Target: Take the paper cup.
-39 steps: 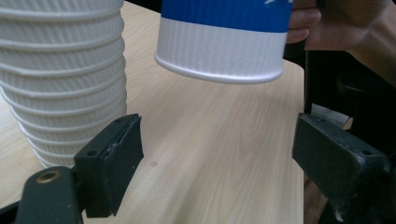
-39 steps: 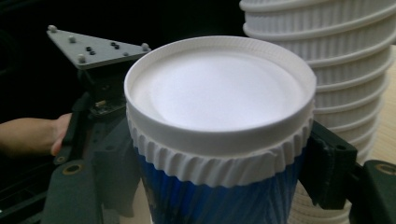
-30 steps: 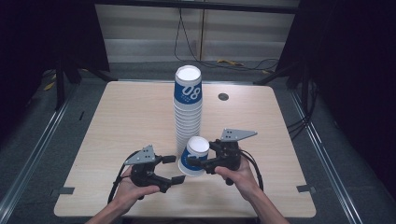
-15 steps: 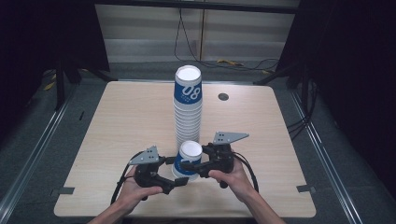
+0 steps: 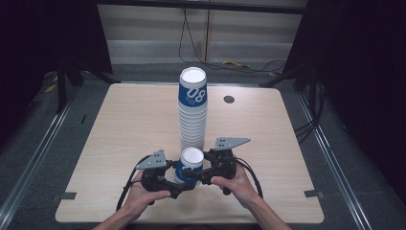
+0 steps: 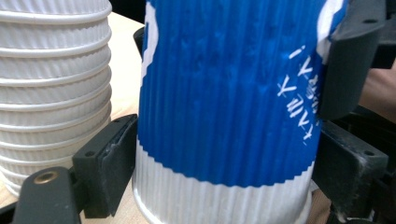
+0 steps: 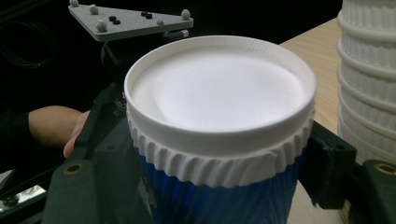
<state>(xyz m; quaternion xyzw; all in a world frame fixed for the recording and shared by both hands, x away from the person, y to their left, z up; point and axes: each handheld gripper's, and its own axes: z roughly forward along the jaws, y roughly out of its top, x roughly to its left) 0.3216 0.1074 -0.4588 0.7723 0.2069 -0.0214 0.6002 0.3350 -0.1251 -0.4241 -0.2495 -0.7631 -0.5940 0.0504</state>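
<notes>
Right hand-held gripper clamped on blue cup; left hand-held gripper clamped on cup's opposite side.

In the left gripper view, the top edge cuts off the rim of the blue-and-white ribbed paper cup, and its white lettering at right is blurred. The tall stack of white ribbed paper cups runs off the upper left, while in the high view the cup hides the black fingers.

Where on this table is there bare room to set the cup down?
Bare wood lies left and right of the tall cup stack, out to the table edges. It is crowded at the near middle, where both tools clamp the blue cup.
</notes>
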